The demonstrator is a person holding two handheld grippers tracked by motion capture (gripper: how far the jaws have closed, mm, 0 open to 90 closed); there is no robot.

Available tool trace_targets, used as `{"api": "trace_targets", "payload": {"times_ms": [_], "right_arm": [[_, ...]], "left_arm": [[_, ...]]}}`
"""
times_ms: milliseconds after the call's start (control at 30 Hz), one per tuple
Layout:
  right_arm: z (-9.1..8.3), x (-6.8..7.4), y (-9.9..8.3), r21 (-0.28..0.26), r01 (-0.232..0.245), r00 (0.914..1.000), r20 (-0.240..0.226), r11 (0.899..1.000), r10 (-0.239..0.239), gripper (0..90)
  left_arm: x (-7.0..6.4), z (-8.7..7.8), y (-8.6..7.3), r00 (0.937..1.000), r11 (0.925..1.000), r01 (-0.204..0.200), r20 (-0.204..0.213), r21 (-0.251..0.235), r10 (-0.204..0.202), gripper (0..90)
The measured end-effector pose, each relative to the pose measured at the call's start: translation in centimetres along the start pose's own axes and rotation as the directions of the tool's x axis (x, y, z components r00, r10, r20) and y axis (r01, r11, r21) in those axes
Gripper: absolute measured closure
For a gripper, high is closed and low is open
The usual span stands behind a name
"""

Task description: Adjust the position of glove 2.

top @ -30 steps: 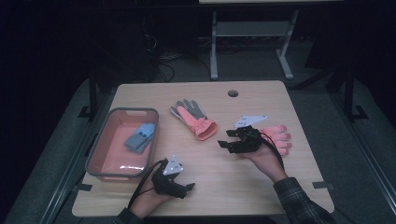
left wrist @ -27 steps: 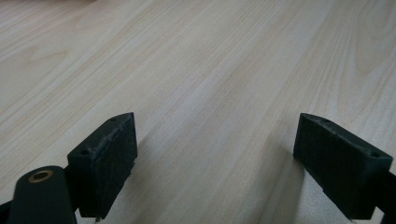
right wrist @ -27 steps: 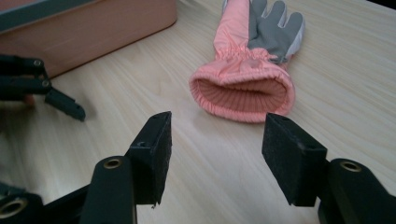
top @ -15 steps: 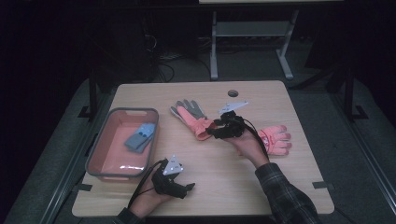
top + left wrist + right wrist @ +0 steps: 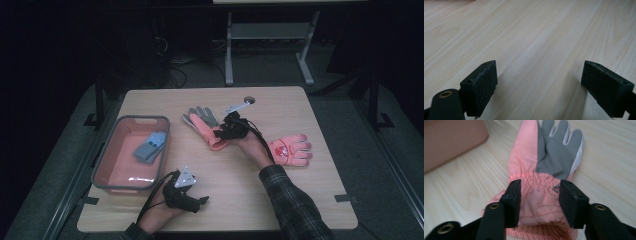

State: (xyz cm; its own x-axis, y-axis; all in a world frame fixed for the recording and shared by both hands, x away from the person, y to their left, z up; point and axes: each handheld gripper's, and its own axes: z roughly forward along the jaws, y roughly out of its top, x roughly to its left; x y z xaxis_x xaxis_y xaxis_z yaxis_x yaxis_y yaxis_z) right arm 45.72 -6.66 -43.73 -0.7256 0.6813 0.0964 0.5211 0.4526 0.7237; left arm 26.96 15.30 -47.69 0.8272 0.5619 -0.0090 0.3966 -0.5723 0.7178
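We have our right gripper [image 5: 539, 202] over the wrist of the pink and grey glove [image 5: 546, 165], which lies flat mid-table just right of the pink tray [image 5: 112, 150]. Its jaws stand apart on either side of the gathered cuff, not yet pressing it. We judge the glove light, soft and floppy: padded fabric that will sag and fold once lifted, so it needs no hard squeeze. The elastic wrist band looks the best hold, since it is bunched and thick enough to grip. Our left gripper [image 5: 187, 192] rests on the near table edge with its jaws wide apart and empty. A second pink glove [image 5: 292, 150] lies to the right of our right hand.
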Motion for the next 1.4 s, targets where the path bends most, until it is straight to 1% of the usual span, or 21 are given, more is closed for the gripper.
{"api": "trace_targets", "payload": {"times_ms": [33, 133, 167, 200, 267, 300, 333, 433, 467, 533, 700, 800, 867, 933, 1067, 1100, 1167, 1233, 1300, 1333, 1400], "right_arm": [[0.2, 0.1, -0.1, 0.006, 0.002, 1.0000, 0.006, 1.000, -0.002, 59.3], [0.6, 0.1, -0.2, 0.025, 0.006, 1.0000, 0.000, 1.000, -0.006, 68.5], [0.7, 0.1, -0.2, 0.029, 0.008, 1.0000, -0.003, 1.000, -0.007, 72.6], [0.7, 0.2, -0.3, 0.031, 0.013, 0.9998, -0.012, 0.999, -0.013, 84.2], [0.8, 0.4, -0.3, 0.030, 0.020, 0.9998, -0.006, 0.999, -0.019, 88.1], [0.8, 0.5, -0.2, 0.028, 0.031, 0.9995, -0.002, 0.999, -0.031, 88.8], [0.7, 0.5, -0.2, 0.023, 0.027, 0.9996, -0.006, 0.999, -0.027, 89.2], [0.2, 0.2, -0.1, 0.015, 0.009, 0.9996, -0.025, 1.000, -0.009, 89.9], [-0.1, 0.1, 0.0, 0.013, 0.000, 0.9994, -0.035, 1.000, 0.000, 90.0], [-0.7, 0.1, 0.0, 0.018, -0.007, 0.9988, -0.048, 1.000, 0.008, 90.0], [-2.1, 0.1, -0.6, 0.008, -0.004, 0.9982, -0.061, 1.000, 0.005, 90.0], [-3.1, 0.3, -1.0, -0.010, -0.008, 0.9970, -0.077, 1.000, 0.008, 90.0], [-3.7, 0.6, -1.3, -0.010, -0.005, 0.9958, -0.092, 1.000, 0.004, 90.0], [-4.2, 1.0, -1.6, -0.009, -0.001, 0.9947, -0.103, 1.000, 0.000, 90.0], [-5.3, 1.9, -2.3, -0.010, 0.036, 0.9907, -0.131, 0.999, -0.037, 90.0], [-5.5, 2.1, -2.5, -0.012, 0.045, 0.9899, -0.135, 0.999, -0.046, 90.0], [-6.1, 2.6, -2.9, -0.017, 0.061, 0.9886, -0.137, 0.998, -0.062, 90.0], [-6.8, 2.9, -3.4, -0.023, 0.073, 0.9871, -0.141, 0.997, -0.076, 90.0], [-7.5, 3.2, -4.0, -0.028, 0.075, 0.9862, -0.146, 0.997, -0.078, 90.0], [-7.8, 3.4, -4.4, -0.027, 0.072, 0.9854, -0.152, 0.997, -0.076, 90.0], [-8.6, 3.8, -5.3, -0.018, 0.088, 0.9826, -0.162, 0.996, -0.090, 90.0]], "left_arm": [[0.0, 0.0, 0.0, 1.0000, 1.0000, 0.000, 0.000, 0.000, 0.000, 12.8], [0.0, 0.0, 0.0, 1.0000, 1.0000, -0.004, -0.001, -0.001, 0.004, 12.8], [0.0, 0.0, 0.0, 1.0000, 1.0000, -0.005, -0.001, 0.000, 0.005, 12.8], [0.0, 0.0, 0.0, 1.0000, 1.0000, -0.005, -0.001, 0.000, 0.005, 12.8], [0.0, 0.0, 0.0, 1.0000, 1.0000, -0.005, -0.001, 0.000, 0.005, 12.8], [0.0, 0.0, 0.0, 1.0000, 1.0000, -0.004, 0.000, 0.000, 0.004, 12.8], [0.0, 0.0, 0.0, 1.0000, 1.0000, -0.001, 0.001, 0.000, 0.001, 12.8], [0.0, 0.0, 0.0, 1.0000, 1.0000, 0.001, 0.001, 0.000, -0.001, 12.8], [0.0, 0.0, 0.0, 1.0000, 1.0000, -0.005, 0.000, 0.000, 0.005, 12.8], [0.0, 0.0, 0.0, 1.0000, 1.0000, -0.005, 0.000, 0.000, 0.005, 12.8], [0.0, 0.0, 0.1, 1.0000, 1.0000, -0.004, 0.002, 0.001, 0.004, 12.8], [0.1, 0.0, 0.1, 1.0000, 1.0000, -0.009, 0.000, 0.005, 0.009, 12.8], [0.0, 0.1, 0.1, 1.0000, 1.0000, -0.001, 0.002, -0.002, 0.001, 12.8], [0.0, 0.1, 0.1, 1.0000, 1.0000, 0.000, 0.001, -0.003, 0.000, 12.8], [0.1, 0.1, 0.1, 1.0000, 1.0000, -0.006, 0.001, -0.001, 0.006, 12.8], [0.2, 0.1, 0.1, 0.9999, 0.9999, -0.014, -0.002, -0.001, 0.014, 12.8], [0.1, 0.1, 0.1, 0.9999, 0.9999, -0.010, 0.002, 0.002, 0.010, 12.8], [0.1, 0.1, 0.1, 0.9999, 0.9999, -0.010, 0.001, 0.003, 0.010, 12.8], [0.1, 0.1, 0.1, 0.9999, 0.9999, -0.010, 0.001, 0.002, 0.010, 12.8], [0.2, 0.0, 0.1, 0.9999, 0.9999, -0.013, 0.000, 0.004, 0.013, 12.9], [0.1, 0.1, 0.1, 1.0000, 1.0000, -0.009, 0.000, 0.000, 0.009, 12.8]]}}
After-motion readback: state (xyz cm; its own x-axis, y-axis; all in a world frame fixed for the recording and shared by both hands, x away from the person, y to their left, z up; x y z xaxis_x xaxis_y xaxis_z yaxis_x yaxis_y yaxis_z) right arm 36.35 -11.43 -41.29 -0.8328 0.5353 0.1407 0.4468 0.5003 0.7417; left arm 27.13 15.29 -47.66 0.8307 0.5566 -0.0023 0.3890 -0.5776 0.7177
